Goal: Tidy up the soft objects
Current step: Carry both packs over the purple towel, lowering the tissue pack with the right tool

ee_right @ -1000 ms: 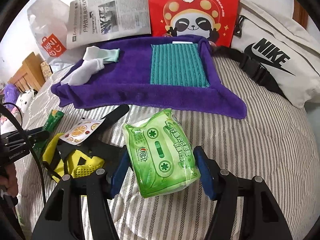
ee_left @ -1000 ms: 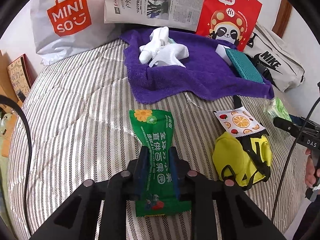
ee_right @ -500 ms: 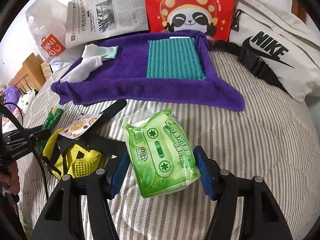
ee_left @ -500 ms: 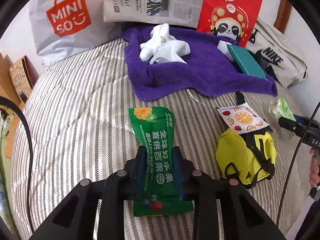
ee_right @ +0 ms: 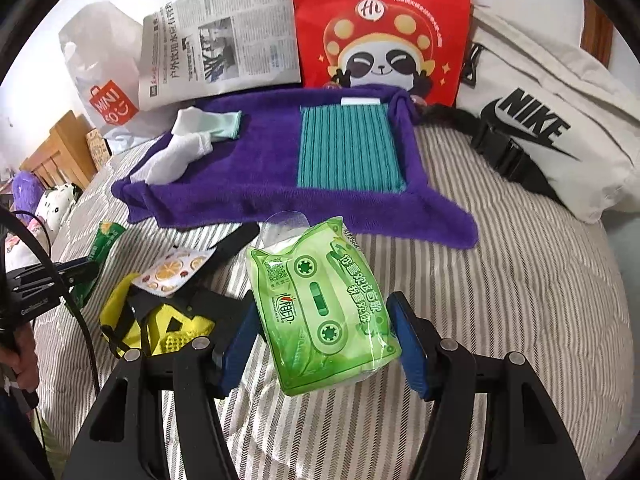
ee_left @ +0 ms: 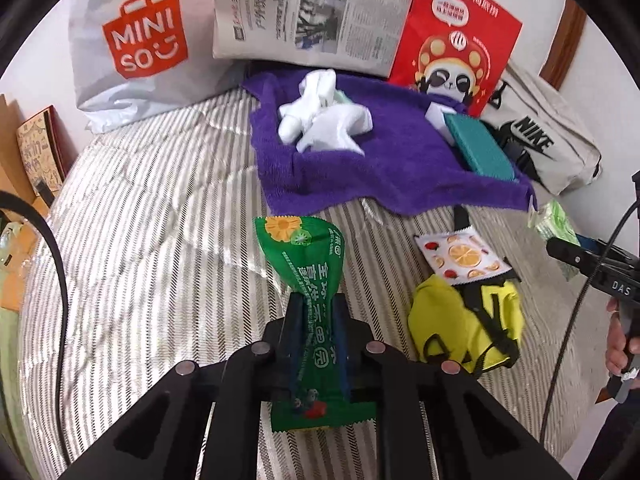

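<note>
Left wrist view: I find my left gripper [ee_left: 316,330] clamped on the pinched middle of the green snack packet [ee_left: 310,300], held above the striped bedcover [ee_left: 160,220] short of the purple towel [ee_left: 360,172], where white socks [ee_left: 324,126] and a teal cloth [ee_left: 478,146] lie. Right wrist view: my right gripper [ee_right: 320,336] has its blue pads [ee_right: 408,344] closed against the sides of the green tissue pack [ee_right: 324,308], raised over the bedcover near the towel's front edge, beside a yellow pouch [ee_right: 160,328].
</note>
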The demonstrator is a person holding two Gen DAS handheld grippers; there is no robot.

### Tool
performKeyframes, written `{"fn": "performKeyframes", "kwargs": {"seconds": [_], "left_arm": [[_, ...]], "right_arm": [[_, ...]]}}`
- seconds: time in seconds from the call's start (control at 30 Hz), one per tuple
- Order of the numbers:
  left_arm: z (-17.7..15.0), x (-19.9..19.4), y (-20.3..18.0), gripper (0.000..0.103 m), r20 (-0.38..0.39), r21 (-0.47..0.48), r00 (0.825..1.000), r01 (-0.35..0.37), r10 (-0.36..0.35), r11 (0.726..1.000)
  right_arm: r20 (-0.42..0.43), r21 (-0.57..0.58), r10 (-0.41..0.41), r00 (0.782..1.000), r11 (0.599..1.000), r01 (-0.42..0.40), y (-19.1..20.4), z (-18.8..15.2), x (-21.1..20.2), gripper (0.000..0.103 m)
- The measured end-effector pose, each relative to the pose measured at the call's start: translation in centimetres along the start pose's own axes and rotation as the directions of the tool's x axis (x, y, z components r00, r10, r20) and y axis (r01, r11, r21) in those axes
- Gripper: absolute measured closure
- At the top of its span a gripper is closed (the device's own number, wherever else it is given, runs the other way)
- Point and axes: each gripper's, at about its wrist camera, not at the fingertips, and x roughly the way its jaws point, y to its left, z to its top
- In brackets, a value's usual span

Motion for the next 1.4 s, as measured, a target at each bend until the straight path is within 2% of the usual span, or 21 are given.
{"fn": "performKeyframes", "kwargs": {"seconds": [0.23,0.47,0.77,1.03,1.4], "left_arm": [[1.2,-2.1,0.5,0.089,0.041,-0.029,0.999,0.031,-0.029,0.999],[3.7,-2.4,-0.3,0.089,0.071,0.001,0.996,0.061,-0.061,0.998],[7.0,-2.3,-0.9,0.089,0.097,0.027,0.993,0.063,-0.065,0.998],[8.7,-1.3,0.2,0.089,0.099,0.016,0.993,0.064,-0.065,0.998],[9.3,0.6,2.7,0.089,0.084,-0.007,0.993,0.083,-0.082,0.997]], "right_arm": [[0.011,0.013,0.008,1.000,1.000,-0.008,-0.3,1.7,-0.1,0.040],[0.028,0.007,0.010,1.000,1.000,-0.010,0.1,4.3,0.2,0.040],[0.044,-0.005,0.036,0.998,0.999,-0.036,1.3,8.5,2.4,0.040],[0.025,0.005,0.057,0.998,0.998,-0.057,2.8,12.8,6.2,0.040],[-0.060,-0.061,-0.001,0.998,0.998,-0.002,6.8,17.3,14.4,0.040]]}}
